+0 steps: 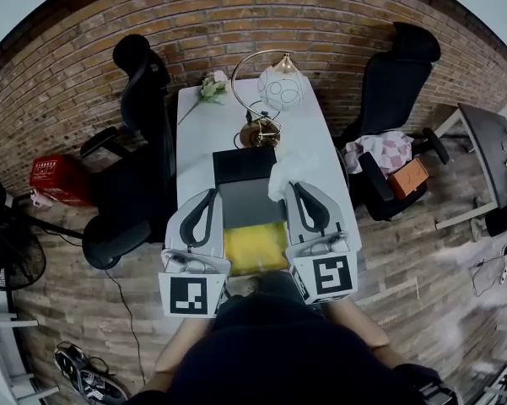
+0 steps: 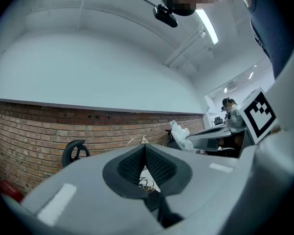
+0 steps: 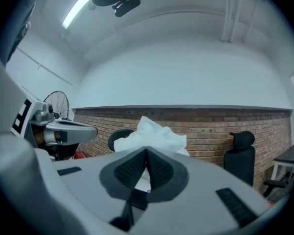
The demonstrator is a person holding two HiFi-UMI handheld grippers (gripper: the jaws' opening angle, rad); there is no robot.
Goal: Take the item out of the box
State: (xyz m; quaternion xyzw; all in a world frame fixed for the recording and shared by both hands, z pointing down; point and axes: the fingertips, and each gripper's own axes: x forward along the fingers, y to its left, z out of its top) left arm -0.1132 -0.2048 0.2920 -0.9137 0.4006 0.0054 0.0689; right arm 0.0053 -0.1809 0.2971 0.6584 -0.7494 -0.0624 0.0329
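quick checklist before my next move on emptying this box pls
1. Right gripper shut on the white crumpled wrapping: ok.
2. Wrapping fully clear of the box: cannot tell. In the head view it overlaps the box's right edge.
3. Left gripper free to work: ok, jaws together with nothing between them.
4. Box emptied: not ok. A yellow thing lies in its near end, between the two grippers.
5. Lamp out of the way: ok, it stands beyond the box's far end.
6. Bare spot on the table to set the wrapping down: ok, left of the box.
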